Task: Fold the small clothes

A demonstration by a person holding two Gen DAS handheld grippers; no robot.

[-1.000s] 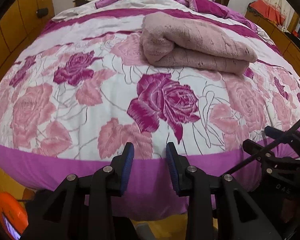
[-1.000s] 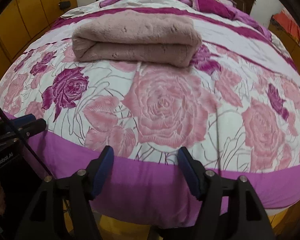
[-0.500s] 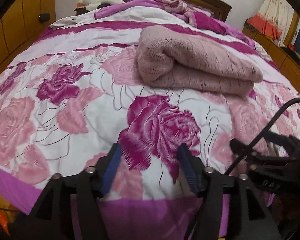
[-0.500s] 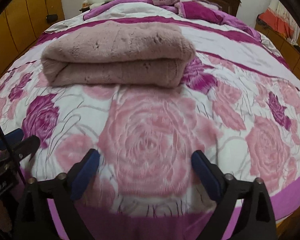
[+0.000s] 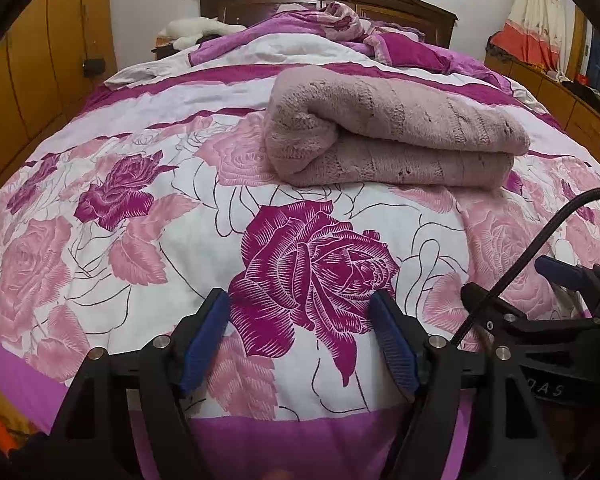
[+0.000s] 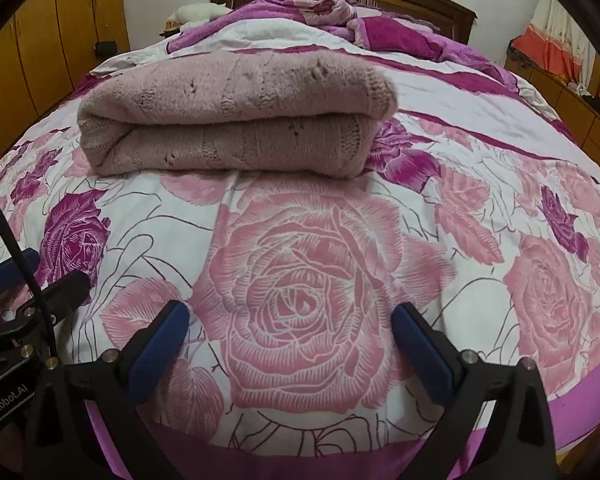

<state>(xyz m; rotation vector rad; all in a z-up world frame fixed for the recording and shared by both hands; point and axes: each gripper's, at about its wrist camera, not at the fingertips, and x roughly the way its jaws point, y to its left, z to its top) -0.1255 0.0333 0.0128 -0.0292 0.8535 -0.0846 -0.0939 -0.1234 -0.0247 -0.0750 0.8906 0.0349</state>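
Approach is your step: both the left claw [image 5: 300, 340] and right claw [image 6: 290, 354] hang wide and empty over the bed's [image 6: 480, 140] near edge, so next reach forward to the folded pink sweater [image 6: 236, 120].

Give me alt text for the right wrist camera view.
A folded dusty-pink knit garment lies on a rose-patterned bedspread, beyond the open, empty right gripper. The left gripper shows at the left edge.
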